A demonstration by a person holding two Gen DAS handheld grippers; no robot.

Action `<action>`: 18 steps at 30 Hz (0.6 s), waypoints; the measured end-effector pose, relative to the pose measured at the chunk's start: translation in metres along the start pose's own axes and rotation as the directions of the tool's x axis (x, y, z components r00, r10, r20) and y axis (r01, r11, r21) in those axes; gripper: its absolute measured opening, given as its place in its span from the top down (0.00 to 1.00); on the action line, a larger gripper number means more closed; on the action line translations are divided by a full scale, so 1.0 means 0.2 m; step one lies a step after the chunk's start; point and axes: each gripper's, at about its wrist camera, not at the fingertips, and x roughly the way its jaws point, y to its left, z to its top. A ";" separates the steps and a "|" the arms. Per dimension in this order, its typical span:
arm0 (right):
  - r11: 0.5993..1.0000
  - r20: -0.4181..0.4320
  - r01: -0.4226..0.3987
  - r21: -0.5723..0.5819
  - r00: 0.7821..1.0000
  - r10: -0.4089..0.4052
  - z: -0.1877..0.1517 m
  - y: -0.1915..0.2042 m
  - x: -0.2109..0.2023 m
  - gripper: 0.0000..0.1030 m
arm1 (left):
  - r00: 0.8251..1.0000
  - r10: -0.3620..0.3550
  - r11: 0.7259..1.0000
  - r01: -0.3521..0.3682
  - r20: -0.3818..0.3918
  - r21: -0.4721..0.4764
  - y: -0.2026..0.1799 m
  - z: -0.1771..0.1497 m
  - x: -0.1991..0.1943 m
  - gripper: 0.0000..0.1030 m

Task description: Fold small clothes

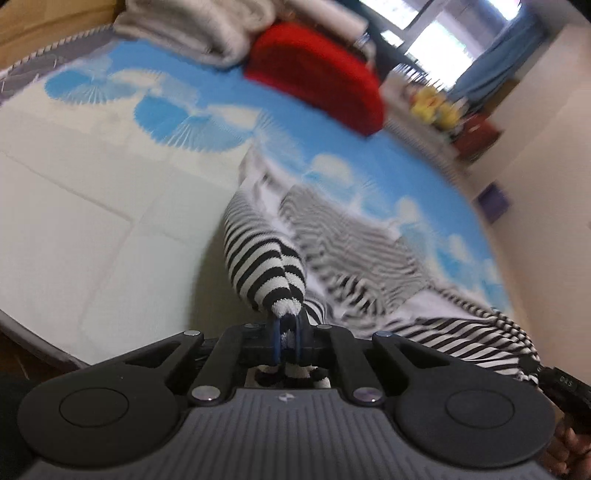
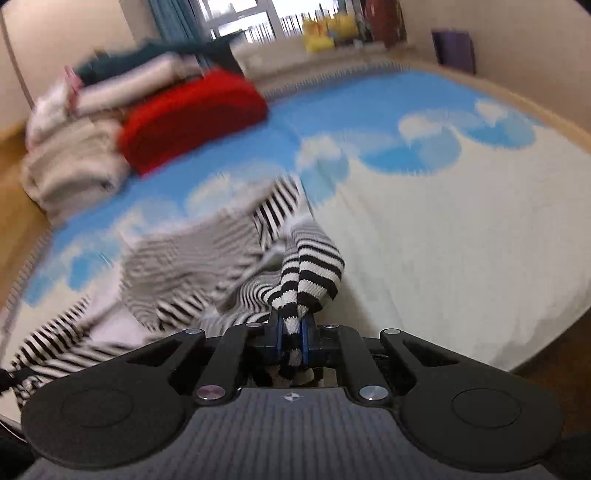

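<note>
Both your grippers, L [image 1: 286,334] & R [image 2: 291,332], clamped on striped garment [image 1: 351,236], bunched mid-mat [image 1: 92,192], folded pile [image 2: 110,122] at far edge

A home bedroom: cloud-print bedspread [image 2: 443,206], stacked folded clothes [image 2: 74,162], curtained window [image 2: 236,18].

red cushion [image 1: 317,74], grey blankets [image 2: 74,166] (piled), yellow toys [image 2: 325,29]
</note>
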 end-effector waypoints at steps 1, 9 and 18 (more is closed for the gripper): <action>1.000 0.027 -0.020 -0.002 0.999 0.020 0.01 0.01 -0.08 0.91 | 1.000 -0.005 1.000 0.005 0.018 0.003 0.00 -0.02 -0.07 0.93; 0.995 0.108 -0.099 0.024 0.989 0.096 -0.01 -0.01 -0.39 0.91 | 1.000 0.018 0.998 -0.019 -0.020 -0.055 0.07 -0.01 -0.02 0.93; 0.996 0.039 -0.078 0.030 0.996 0.077 0.25 0.00 0.17 0.91 | 0.989 0.088 0.996 -0.091 -0.115 -0.019 0.04 0.43 0.62 0.93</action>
